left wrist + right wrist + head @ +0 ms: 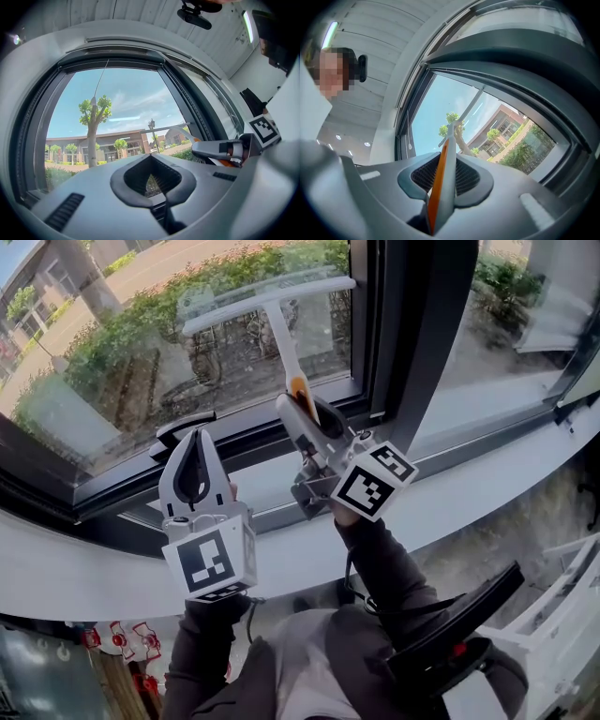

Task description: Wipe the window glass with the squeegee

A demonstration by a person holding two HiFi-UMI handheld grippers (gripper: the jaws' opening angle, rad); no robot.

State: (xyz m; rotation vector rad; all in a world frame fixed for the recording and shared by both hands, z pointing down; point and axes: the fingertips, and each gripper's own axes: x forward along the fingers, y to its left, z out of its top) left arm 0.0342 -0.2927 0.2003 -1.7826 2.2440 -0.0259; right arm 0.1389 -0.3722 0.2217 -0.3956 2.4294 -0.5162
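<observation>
Beyond the window glass (pixel 122 371) lay sunlit hedges and a street, and a white sill (pixel 84 573) ran beneath the pane. The squeegee (pixel 281 334) stood up against that glass, its white blade crosswise high on the pane and its white-and-orange handle slanting down toward the sill. The right hand-held gripper (pixel 309 420) was clamped on that handle (pixel 445 178), low against the pane's bottom edge. The left hand-held gripper (pixel 193 439) hung over the sill just below the glass, its jaws pressed together on nothing, apart from the squeegee.
</observation>
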